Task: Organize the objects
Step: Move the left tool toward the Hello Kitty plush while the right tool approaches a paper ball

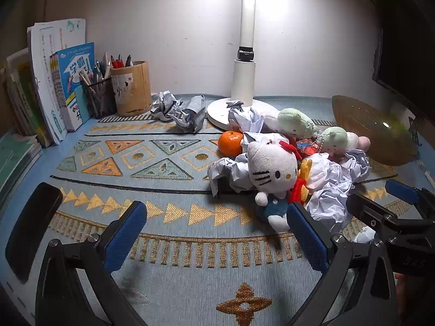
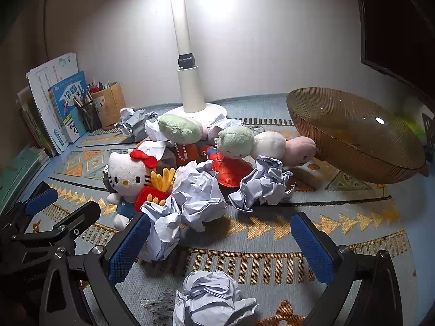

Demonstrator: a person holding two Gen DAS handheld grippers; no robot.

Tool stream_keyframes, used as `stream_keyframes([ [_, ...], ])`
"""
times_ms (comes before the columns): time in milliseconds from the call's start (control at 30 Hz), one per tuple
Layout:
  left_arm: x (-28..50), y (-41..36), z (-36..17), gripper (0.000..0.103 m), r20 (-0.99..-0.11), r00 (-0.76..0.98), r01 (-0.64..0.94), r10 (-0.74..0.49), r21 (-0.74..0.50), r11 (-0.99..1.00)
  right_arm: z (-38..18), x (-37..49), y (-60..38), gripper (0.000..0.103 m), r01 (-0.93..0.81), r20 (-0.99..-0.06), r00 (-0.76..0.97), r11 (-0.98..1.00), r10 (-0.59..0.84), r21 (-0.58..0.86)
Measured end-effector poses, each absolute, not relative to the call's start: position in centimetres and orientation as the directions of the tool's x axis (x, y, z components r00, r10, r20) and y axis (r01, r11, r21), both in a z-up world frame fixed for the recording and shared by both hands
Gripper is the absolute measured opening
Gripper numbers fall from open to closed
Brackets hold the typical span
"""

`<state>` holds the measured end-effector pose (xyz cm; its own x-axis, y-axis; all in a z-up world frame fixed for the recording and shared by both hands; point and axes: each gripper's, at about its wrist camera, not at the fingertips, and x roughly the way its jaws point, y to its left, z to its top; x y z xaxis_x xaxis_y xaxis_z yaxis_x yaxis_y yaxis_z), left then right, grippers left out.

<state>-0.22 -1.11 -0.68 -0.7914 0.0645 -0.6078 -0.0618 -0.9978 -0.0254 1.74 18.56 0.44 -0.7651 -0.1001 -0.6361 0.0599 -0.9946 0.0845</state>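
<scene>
- Your left gripper (image 1: 217, 233) hangs over the patterned mat (image 1: 174, 293) with its blue-padded jaws spread wide and nothing between them.
- Your right gripper (image 2: 220, 241) is just as wide apart and holds nothing; a crumpled paper ball (image 2: 212, 298) lies on the mat between its fingers, untouched.
- The clutter sits in a heap in front of you: a white cat plush (image 1: 272, 174) lies at the near left edge, touching a red fries plush (image 1: 300, 184).
- An orange (image 1: 230, 143) rests just behind the cat plush, beside the lamp base (image 1: 217, 111).
- Two green-headed plush toys (image 2: 236, 141) lie among more crumpled paper (image 2: 201, 193).
- The amber ribbed bowl (image 2: 353, 135) sits tilted at the right, just beside the heap.
- Books (image 1: 73, 87) and pen holders (image 1: 130, 89) stand against the wall at the far left.
</scene>
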Motion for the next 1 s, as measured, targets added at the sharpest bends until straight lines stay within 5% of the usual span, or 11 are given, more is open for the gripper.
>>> stream_keyframes([
  [700, -0.7, -1.1, -1.6, 0.102, -0.609, -0.789, -0.069, 0.076, -0.034, -0.997, 0.2, 2.0, 19.3, 0.103, 0.018, -0.601, -0.797, -0.996, -0.067, 0.087],
  [1000, -0.6, -1.1, -1.3, 0.102, -0.611, -0.787, -0.083, 0.084, -0.03, -0.996, 0.4, 2.0, 24.4, 0.103, -0.023, -0.514, -0.846, -0.953, -0.141, 0.301],
])
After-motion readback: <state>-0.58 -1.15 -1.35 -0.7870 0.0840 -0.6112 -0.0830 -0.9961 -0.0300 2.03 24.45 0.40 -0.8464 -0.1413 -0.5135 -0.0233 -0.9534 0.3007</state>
